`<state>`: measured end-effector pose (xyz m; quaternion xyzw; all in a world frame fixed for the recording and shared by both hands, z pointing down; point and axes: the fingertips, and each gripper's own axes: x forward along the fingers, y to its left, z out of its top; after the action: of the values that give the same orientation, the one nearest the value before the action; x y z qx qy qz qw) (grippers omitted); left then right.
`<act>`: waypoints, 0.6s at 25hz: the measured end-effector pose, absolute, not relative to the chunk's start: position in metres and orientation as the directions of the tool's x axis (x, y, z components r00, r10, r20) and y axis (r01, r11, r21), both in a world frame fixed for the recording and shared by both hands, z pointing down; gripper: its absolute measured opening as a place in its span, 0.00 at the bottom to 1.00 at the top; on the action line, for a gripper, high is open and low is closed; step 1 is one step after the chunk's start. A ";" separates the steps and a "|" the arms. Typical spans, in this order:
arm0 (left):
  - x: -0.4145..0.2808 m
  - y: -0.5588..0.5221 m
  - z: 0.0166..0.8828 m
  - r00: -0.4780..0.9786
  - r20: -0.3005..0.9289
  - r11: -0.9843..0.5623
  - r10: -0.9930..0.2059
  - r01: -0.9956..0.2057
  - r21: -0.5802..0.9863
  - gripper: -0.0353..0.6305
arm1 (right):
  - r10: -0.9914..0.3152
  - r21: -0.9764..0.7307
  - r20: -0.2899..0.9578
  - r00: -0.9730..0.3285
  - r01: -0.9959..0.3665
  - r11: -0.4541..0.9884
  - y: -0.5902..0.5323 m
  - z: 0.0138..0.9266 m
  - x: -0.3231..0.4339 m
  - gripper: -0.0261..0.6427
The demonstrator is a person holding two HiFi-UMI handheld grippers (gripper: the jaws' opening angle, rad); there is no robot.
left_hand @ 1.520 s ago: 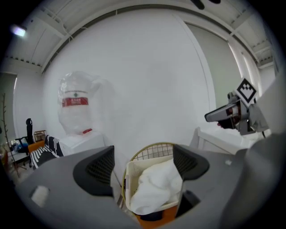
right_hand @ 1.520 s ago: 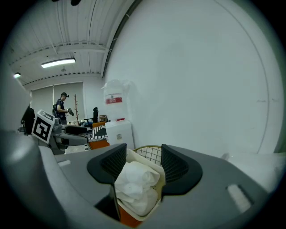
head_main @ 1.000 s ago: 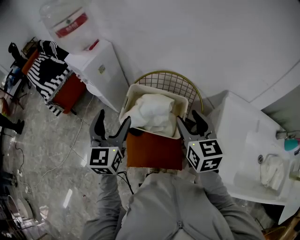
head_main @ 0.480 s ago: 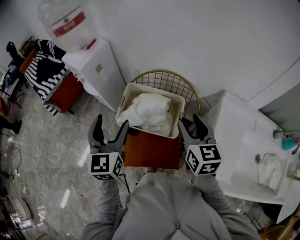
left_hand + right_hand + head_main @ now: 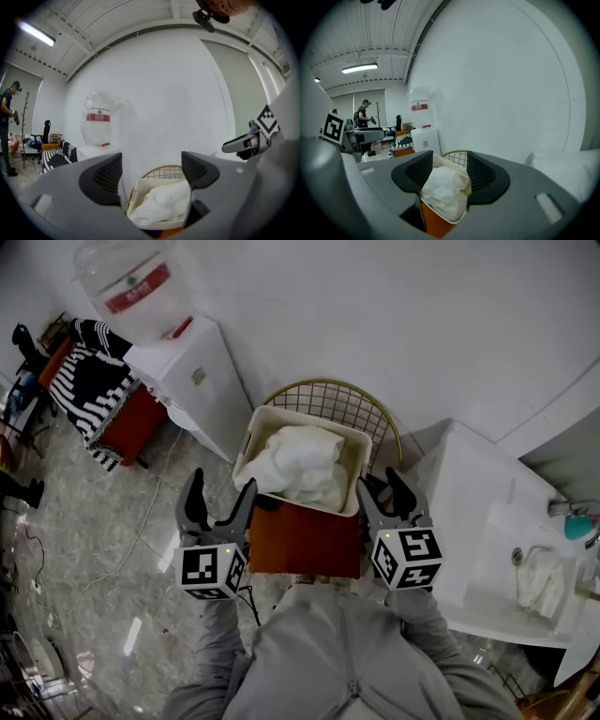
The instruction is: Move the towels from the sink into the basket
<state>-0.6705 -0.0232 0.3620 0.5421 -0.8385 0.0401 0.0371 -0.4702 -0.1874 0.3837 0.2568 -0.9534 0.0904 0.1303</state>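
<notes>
Around: a white cabinet (image 5: 202,381) with a big water bottle (image 5: 131,277) on top stands left of the chair (image 5: 305,540). A striped cloth (image 5: 89,381) lies over an orange seat further left.
In the way: the chair's gold wire back rises right behind the basket. The two grippers hang on either side of the seat's front.
Basket: the cream basket (image 5: 314,421) sits on the orange chair seat. White towels (image 5: 300,465) are piled in it, and one spills over the left rim.
Sink: the white sink (image 5: 497,559) is right of the chair. One white towel (image 5: 539,582) lies in its bowl near the drain.
Left gripper (image 5: 223,482): its jaws are wide apart and it holds nothing.
Right gripper (image 5: 380,482): its jaws are a little apart and it holds nothing.
Hard to see: the picture edge cuts off the sink's right end. A small teal thing by the tap may be a bottle. The person's body hides the chair's front.
</notes>
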 end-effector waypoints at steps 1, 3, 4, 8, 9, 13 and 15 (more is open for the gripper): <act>-0.672 -0.023 0.362 -0.411 0.106 0.411 -0.905 -0.911 -0.027 0.71 | -0.465 -0.104 0.295 -0.835 -0.512 0.853 -0.188 0.384 -0.471 0.38; -0.673 -0.023 0.362 -0.414 0.106 0.414 -0.904 -0.910 -0.027 0.71 | -0.465 -0.102 0.297 -0.834 -0.511 0.853 -0.188 0.384 -0.473 0.38; -0.674 -0.023 0.362 -0.415 0.107 0.414 -0.904 -0.910 -0.028 0.71 | -0.465 -0.102 0.297 -0.834 -0.512 0.853 -0.189 0.384 -0.473 0.38; -0.675 -0.023 0.361 -0.413 0.110 0.413 -0.904 -0.910 -0.032 0.71 | -0.470 -0.101 0.297 -0.831 -0.517 0.850 -0.190 0.383 -0.473 0.38; -0.675 -0.023 0.361 -0.413 0.111 0.412 -0.904 -0.910 -0.033 0.71 | -0.472 -0.099 0.297 -0.830 -0.519 0.849 -0.190 0.383 -0.473 0.38; -0.675 -0.024 0.363 -0.411 0.117 0.407 -0.904 -0.912 -0.053 0.71 | -0.480 -0.093 0.295 -0.826 -0.525 0.846 -0.191 0.383 -0.473 0.38; -0.675 -0.026 0.363 -0.406 0.118 0.402 -0.906 -0.914 -0.054 0.71 | -0.482 -0.092 0.297 -0.824 -0.527 0.845 -0.192 0.383 -0.473 0.38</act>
<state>-0.6751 -0.0260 0.3631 0.5439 -0.8366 0.0549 0.0351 -0.4732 -0.1922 0.3831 0.2654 -0.9512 0.0851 0.1321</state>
